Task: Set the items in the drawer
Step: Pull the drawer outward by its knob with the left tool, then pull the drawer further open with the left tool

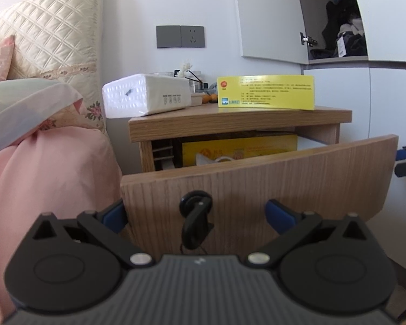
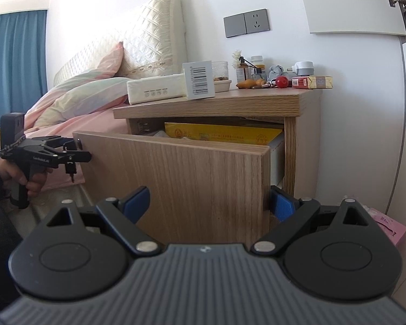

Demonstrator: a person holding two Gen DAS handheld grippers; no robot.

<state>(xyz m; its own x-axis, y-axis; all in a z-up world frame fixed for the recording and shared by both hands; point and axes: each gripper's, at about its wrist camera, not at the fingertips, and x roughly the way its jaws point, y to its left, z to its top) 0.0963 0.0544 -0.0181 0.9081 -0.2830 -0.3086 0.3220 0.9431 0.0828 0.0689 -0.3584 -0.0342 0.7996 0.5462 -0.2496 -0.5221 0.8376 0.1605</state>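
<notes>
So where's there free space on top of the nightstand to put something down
Bare wood shows along the front edge of the nightstand top, right of the barcoded box and ahead of the red ball. The back right is crowded with bottles; the tissue pack fills the left.

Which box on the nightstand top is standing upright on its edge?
The yellow box, at the front edge of the top. The white tissue pack left of it and the red cigarette pack both lie flat.

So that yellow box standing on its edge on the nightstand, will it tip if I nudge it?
Probably yes. The yellow box stands upright on a thin edge near the nightstand front, so a light push should topple it. It looks like a flat cardboard carton, likely light and fairly stiff. An open claw should be able to pinch its narrow thickness.
</notes>
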